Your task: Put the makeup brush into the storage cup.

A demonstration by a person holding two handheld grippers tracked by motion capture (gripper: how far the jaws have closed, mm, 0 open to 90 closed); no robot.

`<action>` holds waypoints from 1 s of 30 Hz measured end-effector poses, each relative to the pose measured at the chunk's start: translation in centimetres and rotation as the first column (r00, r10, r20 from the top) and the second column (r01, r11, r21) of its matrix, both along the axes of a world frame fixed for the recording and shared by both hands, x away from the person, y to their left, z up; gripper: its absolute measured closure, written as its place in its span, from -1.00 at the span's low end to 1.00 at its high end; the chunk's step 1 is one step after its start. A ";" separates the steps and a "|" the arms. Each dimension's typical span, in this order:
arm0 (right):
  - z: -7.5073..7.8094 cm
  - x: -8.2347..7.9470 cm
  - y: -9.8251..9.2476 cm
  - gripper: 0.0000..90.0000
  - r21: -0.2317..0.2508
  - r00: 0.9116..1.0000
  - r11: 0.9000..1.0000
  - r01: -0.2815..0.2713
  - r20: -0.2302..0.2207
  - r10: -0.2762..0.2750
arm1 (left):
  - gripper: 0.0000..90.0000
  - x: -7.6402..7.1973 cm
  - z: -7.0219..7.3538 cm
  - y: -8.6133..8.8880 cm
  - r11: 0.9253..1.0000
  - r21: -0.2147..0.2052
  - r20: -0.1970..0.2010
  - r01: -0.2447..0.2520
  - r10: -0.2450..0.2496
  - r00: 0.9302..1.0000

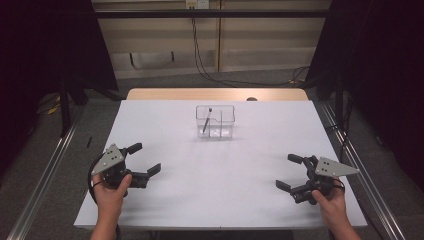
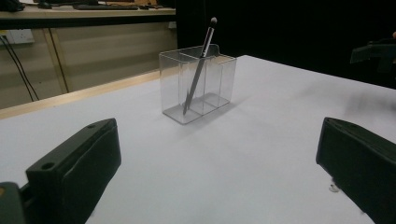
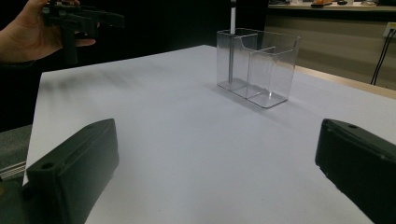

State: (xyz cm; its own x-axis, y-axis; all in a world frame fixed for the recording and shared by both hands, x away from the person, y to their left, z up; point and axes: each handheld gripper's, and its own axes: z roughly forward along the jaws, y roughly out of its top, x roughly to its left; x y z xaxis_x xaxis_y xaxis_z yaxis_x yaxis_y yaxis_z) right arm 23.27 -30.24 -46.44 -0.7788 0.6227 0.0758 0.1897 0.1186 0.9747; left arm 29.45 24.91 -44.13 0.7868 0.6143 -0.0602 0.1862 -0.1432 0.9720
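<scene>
At the far middle of the white table (image 1: 165,190) we find a clear plastic organiser (image 1: 215,121) with two compartments, standing upright and well apart from both hands. In its left compartment, as the high view shows it, leans a slim brush (image 1: 207,120), its lower end on the floor of the box and its dark tip rising above the rim. From the left gripper view we see the same brush (image 2: 198,70) tilted, its rounded tip up and clear of the organiser (image 2: 205,91), and crossing the front wall at a slant. In the right gripper view the organiser (image 3: 259,70) shows its divider, and the brush (image 3: 232,46) appears as a thin upright line in the nearer compartment. We hold the left gripper (image 1: 145,160) near the left front of the table, its jaws spread wide with nothing between them. The right gripper (image 1: 290,172), near the right front, likewise stands with jaws apart and empty. A wooden edge (image 1: 150,94) runs behind the white surface, and cables (image 1: 205,70) hang against the wall beyond.
</scene>
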 end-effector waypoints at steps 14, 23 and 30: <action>0.0 0.0 -0.1 -1.00 -0.003 1.000 1.000 0.006 -0.002 -0.006 | -1.00 -0.7 -0.2 0.3 1.000 0.009 -0.009 0.009 -0.009 1.000; -0.1 0.1 -0.1 -1.00 -0.003 1.000 1.000 0.010 -0.005 -0.010 | -1.00 -0.9 -0.5 0.2 1.000 0.016 -0.012 0.018 -0.018 1.000; -0.1 0.0 -0.3 -1.00 -0.004 1.000 1.000 0.018 -0.005 -0.018 | -1.00 -1.0 -0.6 -0.1 0.999 0.031 -0.003 0.030 -0.030 1.000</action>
State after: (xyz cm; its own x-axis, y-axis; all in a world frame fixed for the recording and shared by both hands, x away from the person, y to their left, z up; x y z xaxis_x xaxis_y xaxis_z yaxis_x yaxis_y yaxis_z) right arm 23.27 -30.57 -46.53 -0.7669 0.6371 0.0770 0.1965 0.1189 0.9733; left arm 28.48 24.81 -44.69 0.8045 0.5923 -0.0439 0.1841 -0.1784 0.9666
